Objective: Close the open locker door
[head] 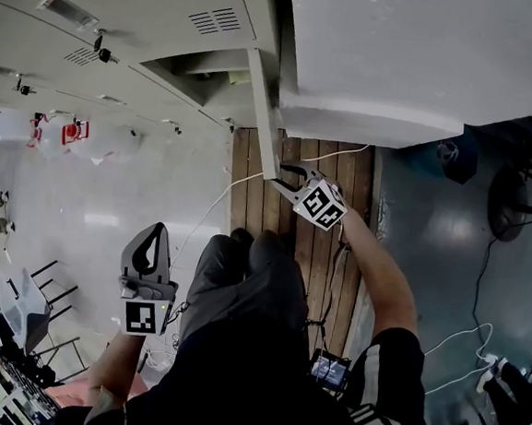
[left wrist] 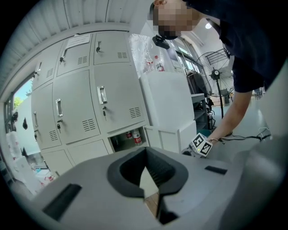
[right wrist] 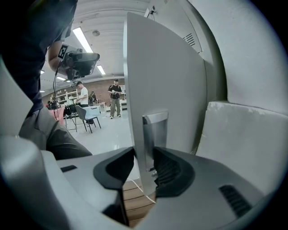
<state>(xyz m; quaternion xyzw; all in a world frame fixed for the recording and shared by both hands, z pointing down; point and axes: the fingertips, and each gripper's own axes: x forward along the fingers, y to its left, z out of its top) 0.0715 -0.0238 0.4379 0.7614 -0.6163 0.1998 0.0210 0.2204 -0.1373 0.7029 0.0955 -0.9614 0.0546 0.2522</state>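
- Head view: the right gripper (head: 285,175) is at the lower free edge of the open door (head: 262,114), which shows edge-on and stands out from the locker (head: 124,37).
- Right gripper view: the jaws are clenched on the door's edge. One pad lies on the door's plain face and the other against the metal handle (right wrist: 155,134) mounted on it.
- The door stands upright between the jaws and fills the middle of that view. A large white box (right wrist: 245,134) is just beside it on the right.
- Head view: the door belongs to a compartment in the bottom row, next to the white box, above a strip of plank floor (head: 342,190).
- Left gripper view: the compartment (left wrist: 128,138) is open, and red-labelled bottles (left wrist: 136,136) stand inside it. The other locker doors in view are closed.
- Left gripper (head: 159,229): held low on the person's left, well apart from the door and touching nothing.
- Left gripper view: its jaws are together at the tips with nothing between them.
- A white cable (head: 213,207) runs across the planks and the pale floor beneath the door.
- Right gripper view: people and chairs (right wrist: 87,114) stand far off in the room behind the door.
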